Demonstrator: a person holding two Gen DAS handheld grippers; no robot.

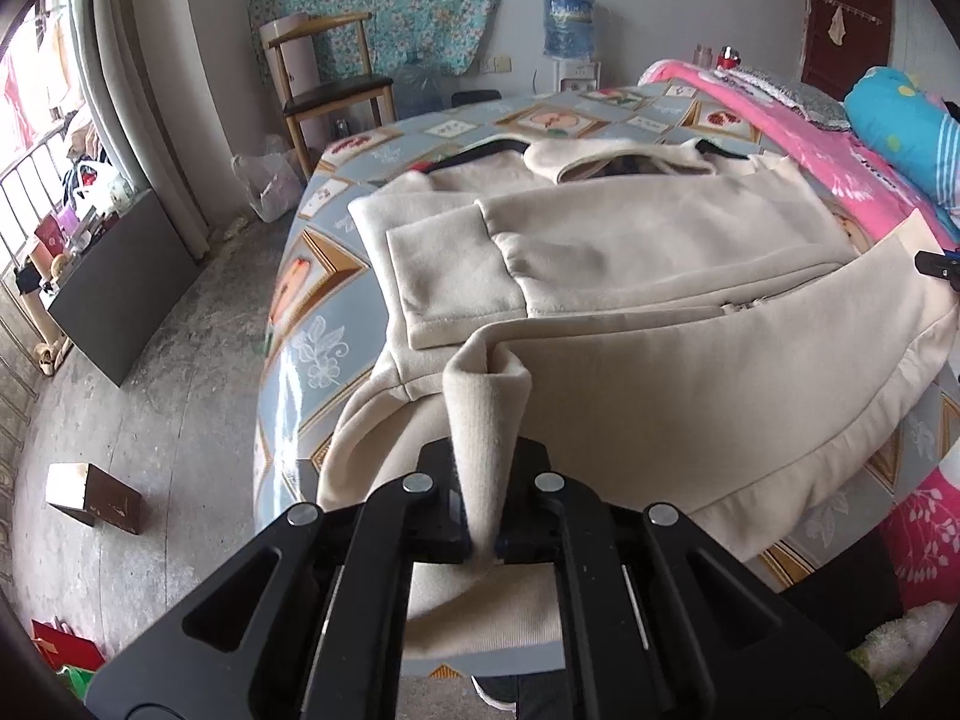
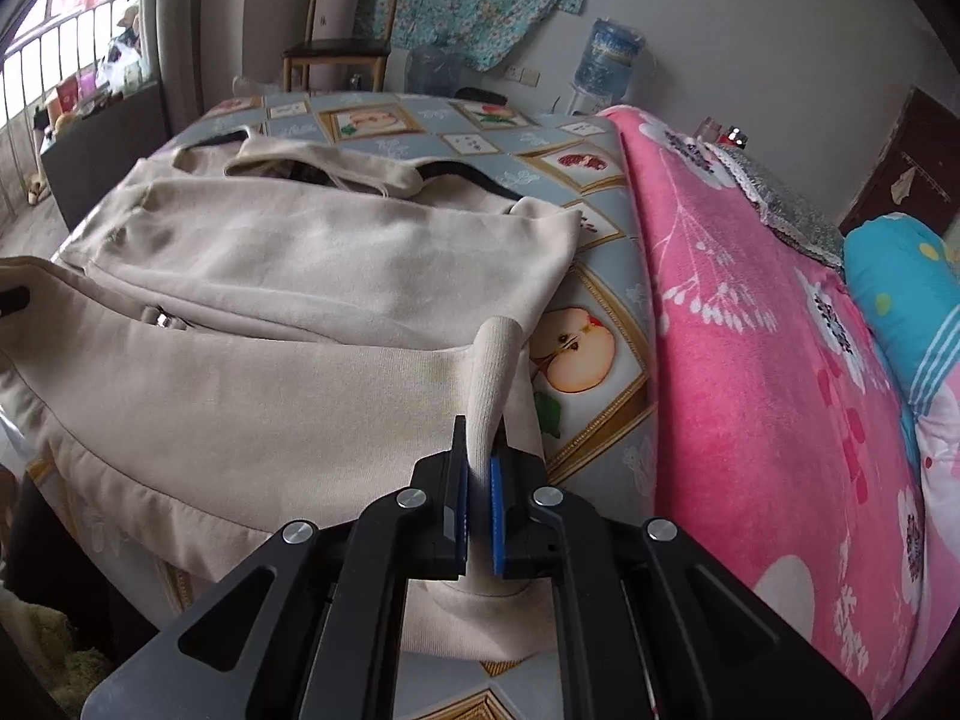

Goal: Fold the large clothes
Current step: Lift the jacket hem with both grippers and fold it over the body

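Jacket (image 1: pixel 660 252) hem pinched inside both grippers

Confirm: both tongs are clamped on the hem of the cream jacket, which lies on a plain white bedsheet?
Not quite. Both tongs, left and right, are clamped on the cream jacket hem, but the bedsheet is blue-grey, printed with framed fruit pictures, not plain white. The right wrist view shows it.

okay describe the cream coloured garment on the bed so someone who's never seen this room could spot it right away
Find the bed, covered in a blue-grey sheet printed with framed fruit pictures, with a pink floral blanket along one side. Spread across that sheet is the cream jacket, sleeves folded in, its near hem pinched by the left gripper and the right gripper. It is the only plain, unpatterned fabric there.
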